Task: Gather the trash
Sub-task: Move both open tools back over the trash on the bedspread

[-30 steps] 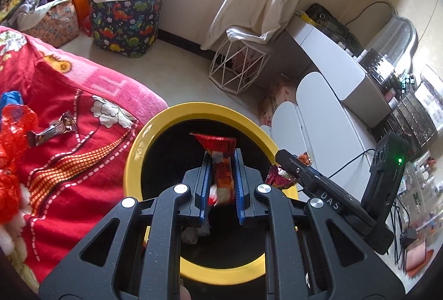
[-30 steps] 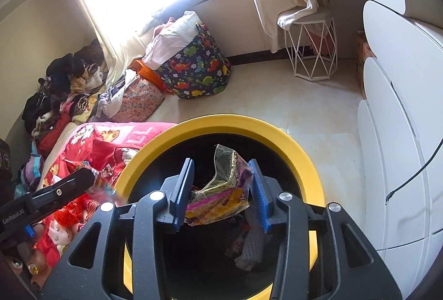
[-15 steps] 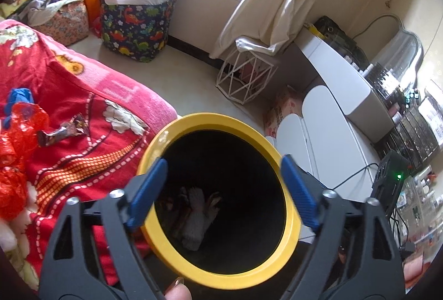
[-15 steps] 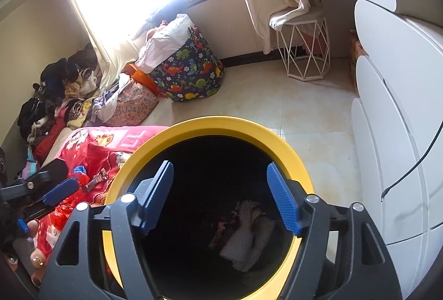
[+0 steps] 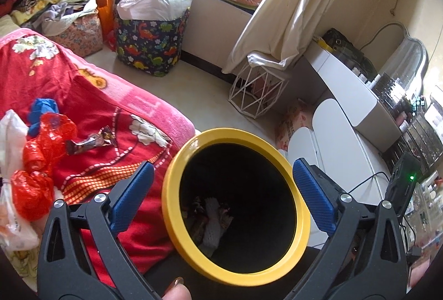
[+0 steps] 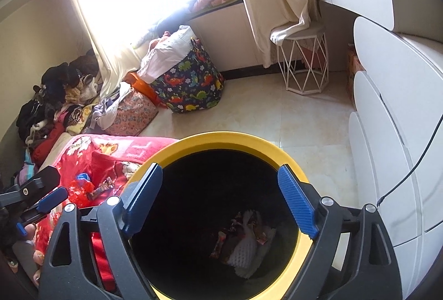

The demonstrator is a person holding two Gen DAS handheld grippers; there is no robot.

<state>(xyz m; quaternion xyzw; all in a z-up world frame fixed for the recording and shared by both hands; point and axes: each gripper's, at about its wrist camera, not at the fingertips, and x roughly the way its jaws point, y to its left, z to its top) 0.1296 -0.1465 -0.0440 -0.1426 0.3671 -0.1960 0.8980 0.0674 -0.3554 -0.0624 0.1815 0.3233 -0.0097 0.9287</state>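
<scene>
Both grippers hang over the mouth of the round black bin with the thick yellow rim (image 5: 235, 269), which stands on the floor right against the edge of the bed with the red flowered blanket (image 5: 91, 95). The left gripper (image 5: 224, 197) is spreading its blue-padded jaws wide, nothing between them; the right gripper (image 6: 218, 200) is likewise opening, and its jaws too are bare. Down in the dark bottom of the bin lies a small heap: crumpled printed snack wrappers (image 6: 221, 244) resting against a pale knitted-looking wad (image 6: 246, 247), so part of the collecting looks done. Plenty is left, I would say. On the blanket, well apart from the bin, lie a twisted brown candy wrapper (image 5: 91, 140), a crumpled red plastic bag (image 5: 41, 158), a small blue scrap (image 5: 43, 109) touching the bag, and a white plastic bag (image 5: 11, 139) at the bed's near edge. These seem the next things to fetch. Farther off, a dark fabric basket printed with dinosaurs (image 5: 149, 45) is stuffed with a white bundle, and a white wire-frame stool (image 5: 257, 92) stands by the curtain; neither looks like part of the job. A fingertip (image 5: 177, 293) shows below the left gripper.
</scene>
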